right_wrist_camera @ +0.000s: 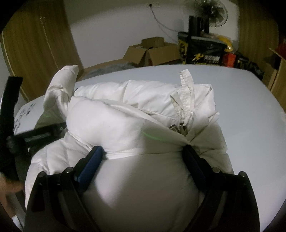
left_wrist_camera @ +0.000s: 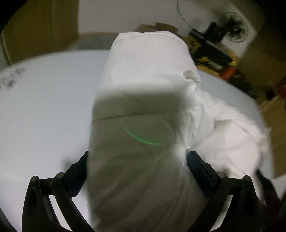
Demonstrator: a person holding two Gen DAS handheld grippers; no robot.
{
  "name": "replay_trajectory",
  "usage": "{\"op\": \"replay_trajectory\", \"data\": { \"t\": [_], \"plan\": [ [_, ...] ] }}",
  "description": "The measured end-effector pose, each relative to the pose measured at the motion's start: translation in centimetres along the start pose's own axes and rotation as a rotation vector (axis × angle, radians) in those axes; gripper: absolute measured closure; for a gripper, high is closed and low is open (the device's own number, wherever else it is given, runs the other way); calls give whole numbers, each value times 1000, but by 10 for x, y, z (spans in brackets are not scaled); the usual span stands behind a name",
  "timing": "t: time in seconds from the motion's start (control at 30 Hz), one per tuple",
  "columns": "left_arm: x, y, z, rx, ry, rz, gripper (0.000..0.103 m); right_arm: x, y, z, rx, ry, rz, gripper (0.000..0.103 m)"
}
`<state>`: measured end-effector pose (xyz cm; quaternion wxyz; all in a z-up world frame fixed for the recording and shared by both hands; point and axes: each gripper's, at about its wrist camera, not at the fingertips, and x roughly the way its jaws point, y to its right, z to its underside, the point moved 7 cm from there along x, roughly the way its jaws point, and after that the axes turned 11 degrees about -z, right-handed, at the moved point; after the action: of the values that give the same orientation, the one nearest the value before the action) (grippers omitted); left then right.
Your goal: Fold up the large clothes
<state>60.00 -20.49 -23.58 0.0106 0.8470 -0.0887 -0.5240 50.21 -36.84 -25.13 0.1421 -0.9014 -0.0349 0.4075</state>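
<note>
A white puffy down jacket (right_wrist_camera: 135, 110) lies bunched on the pale grey table (right_wrist_camera: 250, 110), its zipper tape (right_wrist_camera: 187, 87) sticking up. My right gripper (right_wrist_camera: 145, 153) has its jaws wide apart around a thick fold of the jacket, the fabric filling the gap between the blue-padded fingers (right_wrist_camera: 93, 160). My left gripper (left_wrist_camera: 137, 157) also has its jaws wide around a sleeve or fold of the jacket (left_wrist_camera: 148, 71), which stretches away from it over the table (left_wrist_camera: 44, 107). The left gripper also shows in the right wrist view at the left edge (right_wrist_camera: 35, 135).
Open cardboard boxes (right_wrist_camera: 152, 51) stand on the floor beyond the table. A fan (right_wrist_camera: 211, 10) and black and yellow boxes (right_wrist_camera: 202, 48) are at the back right. Wooden wardrobes (right_wrist_camera: 35, 44) line the left. Dark marks (left_wrist_camera: 10, 78) are on the table's left part.
</note>
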Motion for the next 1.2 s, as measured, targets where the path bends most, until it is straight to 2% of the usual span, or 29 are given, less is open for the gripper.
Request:
{"op": "replay_trajectory", "data": {
  "t": [0.03,0.1,0.13,0.23,0.3,0.4,0.57,0.67,0.8,0.9,1.0,1.1,1.2],
  "plan": [
    [-19,-11,-1,-1,25,47,0,-16,2,0,36,11,-36,9],
    [-56,-25,-4,54,108,99,0,-65,8,6,150,88,-173,7],
    [-72,-33,-6,80,150,107,0,-85,15,13,185,97,-215,0],
    [-100,-54,-7,89,201,132,0,-119,42,49,280,56,-268,0],
    [-95,-66,-4,39,146,168,0,-127,63,76,369,24,-277,0],
    [-69,-73,1,-35,56,191,0,-125,77,110,431,-41,-290,0],
    [-26,-62,16,-49,-35,230,0,-118,66,137,413,-123,-336,0],
    [-16,-57,7,-59,-21,236,0,-115,64,143,407,-144,-347,0],
    [-3,-52,-7,-77,-25,229,0,-106,74,147,466,-154,-386,0],
    [9,-49,-14,-68,-27,219,0,-94,78,145,493,-162,-444,0],
    [20,-42,-21,-83,-52,289,0,-85,74,140,506,-174,-507,0],
    [25,-33,-25,-72,-71,366,0,-73,59,135,531,-208,-608,0],
    [23,-14,-21,10,-96,397,0,-64,47,130,487,-224,-602,0]
  ]
}}
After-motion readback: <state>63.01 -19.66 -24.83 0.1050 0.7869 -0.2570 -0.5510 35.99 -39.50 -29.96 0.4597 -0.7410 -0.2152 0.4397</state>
